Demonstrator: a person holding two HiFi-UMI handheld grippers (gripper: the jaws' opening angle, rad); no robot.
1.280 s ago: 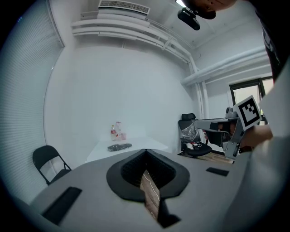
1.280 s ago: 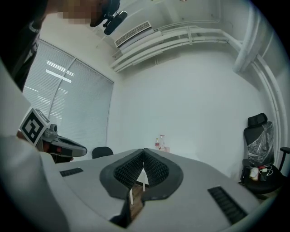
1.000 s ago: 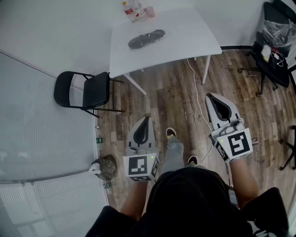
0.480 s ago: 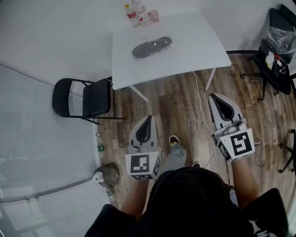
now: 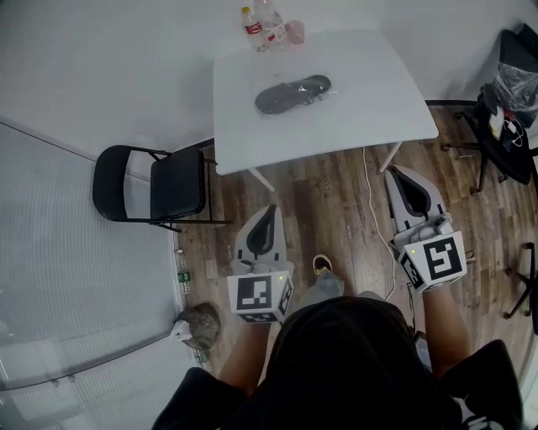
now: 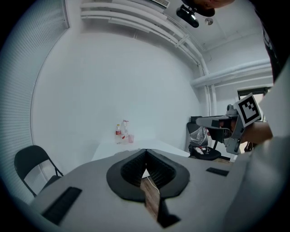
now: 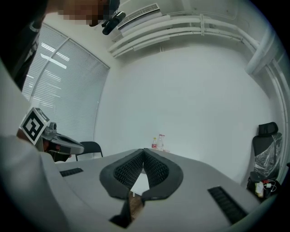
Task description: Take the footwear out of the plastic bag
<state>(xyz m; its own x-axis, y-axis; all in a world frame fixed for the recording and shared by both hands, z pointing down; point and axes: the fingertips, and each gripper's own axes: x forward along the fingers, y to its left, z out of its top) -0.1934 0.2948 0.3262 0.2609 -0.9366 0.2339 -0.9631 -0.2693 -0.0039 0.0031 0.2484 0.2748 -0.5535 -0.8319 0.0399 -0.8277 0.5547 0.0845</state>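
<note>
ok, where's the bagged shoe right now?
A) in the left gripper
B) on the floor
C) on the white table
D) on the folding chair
C: the bagged shoe lies on the white table. The left gripper and right gripper are shut, empty and short of it.

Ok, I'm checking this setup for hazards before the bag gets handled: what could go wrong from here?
A white cable lies on the floor between the person's foot and the table; it could catch a step. The left claw and right claw are both shut, so they might shove the bagged shoe rather than grip it. The bottles at the table's far edge, behind the shoe, could get knocked over.
</note>
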